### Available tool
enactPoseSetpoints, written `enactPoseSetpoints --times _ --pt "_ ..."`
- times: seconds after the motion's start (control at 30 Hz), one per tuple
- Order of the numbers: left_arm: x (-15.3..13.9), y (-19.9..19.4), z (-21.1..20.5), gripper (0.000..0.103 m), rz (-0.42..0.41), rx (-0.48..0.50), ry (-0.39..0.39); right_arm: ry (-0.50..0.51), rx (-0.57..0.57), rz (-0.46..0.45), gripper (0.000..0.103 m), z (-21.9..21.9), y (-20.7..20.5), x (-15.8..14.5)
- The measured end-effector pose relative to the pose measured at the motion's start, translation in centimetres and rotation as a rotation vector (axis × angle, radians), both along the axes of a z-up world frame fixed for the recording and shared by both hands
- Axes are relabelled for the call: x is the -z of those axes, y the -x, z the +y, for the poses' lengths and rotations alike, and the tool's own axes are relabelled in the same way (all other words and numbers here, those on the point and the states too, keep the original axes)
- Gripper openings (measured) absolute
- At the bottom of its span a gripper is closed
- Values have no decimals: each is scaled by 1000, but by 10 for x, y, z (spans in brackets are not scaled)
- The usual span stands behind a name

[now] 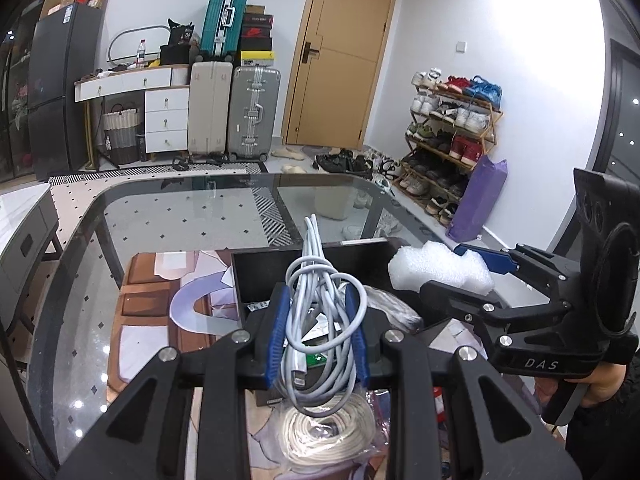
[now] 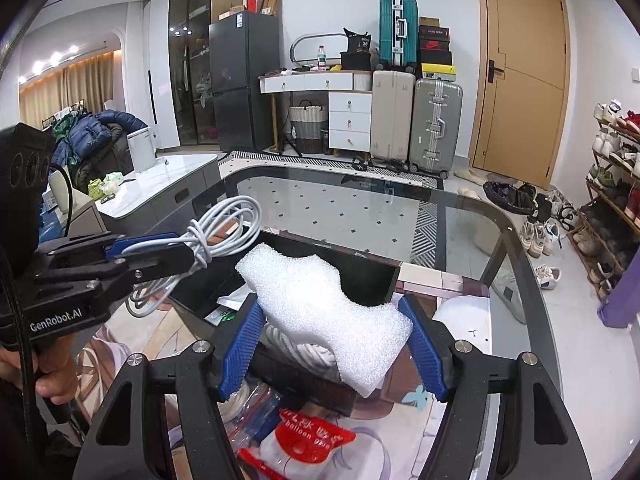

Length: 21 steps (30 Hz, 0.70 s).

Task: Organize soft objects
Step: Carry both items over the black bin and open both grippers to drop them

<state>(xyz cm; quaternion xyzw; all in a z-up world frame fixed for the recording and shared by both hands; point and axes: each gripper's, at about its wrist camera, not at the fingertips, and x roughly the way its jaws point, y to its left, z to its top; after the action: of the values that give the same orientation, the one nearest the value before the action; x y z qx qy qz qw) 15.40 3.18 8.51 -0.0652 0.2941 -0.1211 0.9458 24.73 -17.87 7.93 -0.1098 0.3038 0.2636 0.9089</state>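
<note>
My left gripper (image 1: 320, 336) is shut on a coiled white cable bundle (image 1: 316, 280), whose loops hang between the blue pads and stick up above them. It hovers over an open black box (image 1: 260, 272) on the glass table. In the right wrist view, my right gripper (image 2: 332, 344) is shut on a white foam piece (image 2: 328, 304), held over the same black box (image 2: 360, 276). Each view shows the other tool: the right gripper (image 1: 460, 276) with the foam (image 1: 436, 268) at the right, the left gripper (image 2: 176, 248) with the cable (image 2: 228, 228) at the left.
A bagged coil of white rope (image 1: 328, 432) and a red-labelled plastic bag (image 2: 308, 440) lie on a printed mat (image 1: 152, 300) near the box. The glass table (image 1: 180, 216) stretches ahead. Suitcases (image 1: 232, 112) and a shoe rack (image 1: 452, 132) stand by the far wall.
</note>
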Motion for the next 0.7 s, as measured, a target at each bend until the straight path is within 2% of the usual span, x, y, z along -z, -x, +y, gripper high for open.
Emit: enactPoseSetpoints --times 0.4,0.7 --pt "15 -28 -4 27 105 -21 -27 41 -7 28 70 13 -26 17" --pt "23 -38 -5 27 105 -28 -38 53 -14 37 70 23 -40 23"
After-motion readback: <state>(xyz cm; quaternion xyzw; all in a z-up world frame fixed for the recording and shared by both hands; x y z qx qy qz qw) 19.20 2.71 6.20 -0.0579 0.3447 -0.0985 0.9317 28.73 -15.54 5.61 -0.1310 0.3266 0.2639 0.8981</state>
